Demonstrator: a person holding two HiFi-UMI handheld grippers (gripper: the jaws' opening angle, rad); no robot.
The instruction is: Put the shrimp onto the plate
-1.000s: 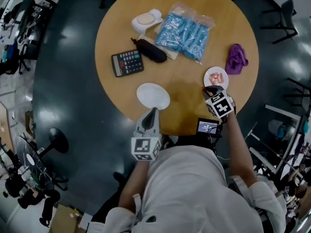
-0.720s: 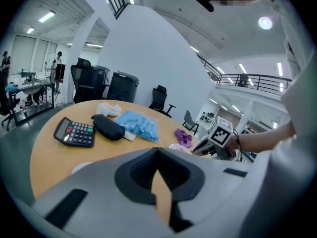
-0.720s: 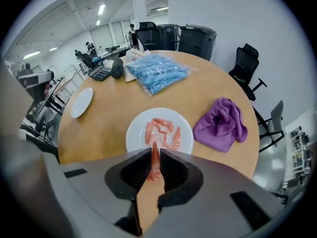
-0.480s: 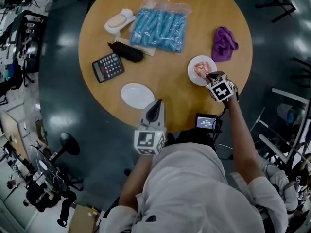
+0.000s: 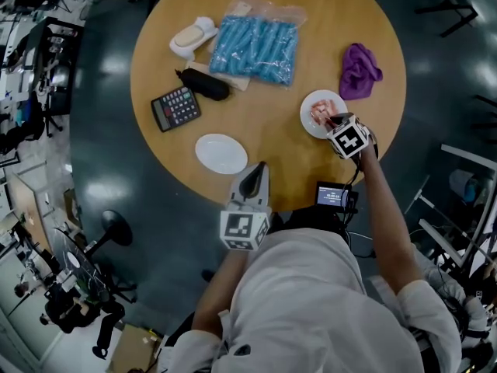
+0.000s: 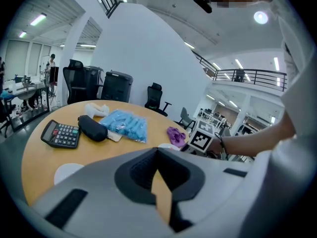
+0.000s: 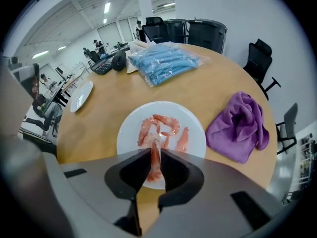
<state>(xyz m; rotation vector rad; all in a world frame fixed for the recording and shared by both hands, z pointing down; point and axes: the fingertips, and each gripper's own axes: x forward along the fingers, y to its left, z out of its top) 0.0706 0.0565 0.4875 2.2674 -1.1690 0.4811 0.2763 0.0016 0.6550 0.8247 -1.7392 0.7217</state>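
Note:
A small white plate (image 5: pixel 309 103) (image 7: pixel 128 133) near the table's right edge holds several pink shrimp (image 7: pixel 161 125). My right gripper (image 5: pixel 331 122) (image 7: pixel 155 151) reaches over that plate's near edge, shut on one shrimp (image 7: pixel 154 166) that lies lengthwise between the jaws. An empty white plate (image 5: pixel 221 153) (image 7: pixel 81 95) sits at the table's near edge, to the left. My left gripper (image 5: pixel 258 169) (image 6: pixel 157 151) hovers just off the table edge near the empty plate, shut with nothing in it.
On the round wooden table (image 5: pixel 272 154) lie a calculator (image 5: pixel 175 108), a black pouch (image 5: pixel 203 84), a bag of blue tubes (image 5: pixel 255 47), a white object (image 5: pixel 190 37) and a purple cloth (image 5: pixel 359 70) just beyond the shrimp plate. Office chairs stand around.
My right gripper has crept forward from the shrimp plate's near edge to over the shrimp. The left gripper stays by the empty plate.

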